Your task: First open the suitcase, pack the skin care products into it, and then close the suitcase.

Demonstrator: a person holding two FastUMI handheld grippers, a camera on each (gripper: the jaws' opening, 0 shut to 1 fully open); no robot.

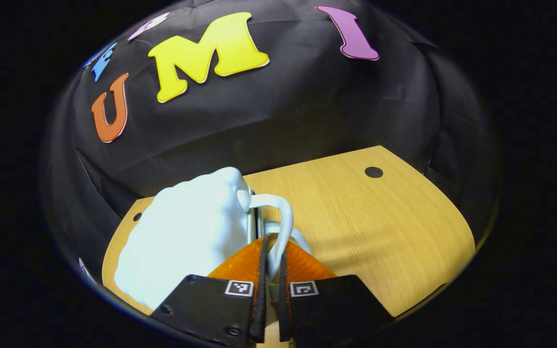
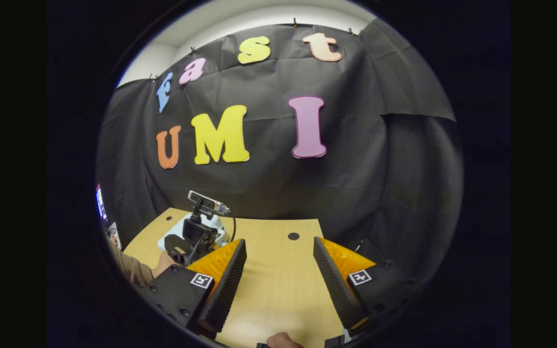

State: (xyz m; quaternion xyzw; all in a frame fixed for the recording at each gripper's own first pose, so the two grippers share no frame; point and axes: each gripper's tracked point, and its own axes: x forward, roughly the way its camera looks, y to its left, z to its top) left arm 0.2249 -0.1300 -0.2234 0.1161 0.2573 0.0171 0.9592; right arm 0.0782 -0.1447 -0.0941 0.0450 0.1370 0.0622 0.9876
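Pale blue hard-shell suitcase [image 1: 182, 237] stood on light wooden table [image 1: 380, 217], near its left rear corner. Left gripper [image 1: 272, 270] fingers pinched together on suitcase's white looped handle [image 1: 283, 222]. Right gripper [image 2: 278, 270] hovered over bare tabletop, fingers wide apart, gripping nothing.

Light wooden table [image 2: 278, 285] stood against black cloth wall [image 2: 346, 193]; small dark round hole [image 1: 373, 172] near table's far edge.
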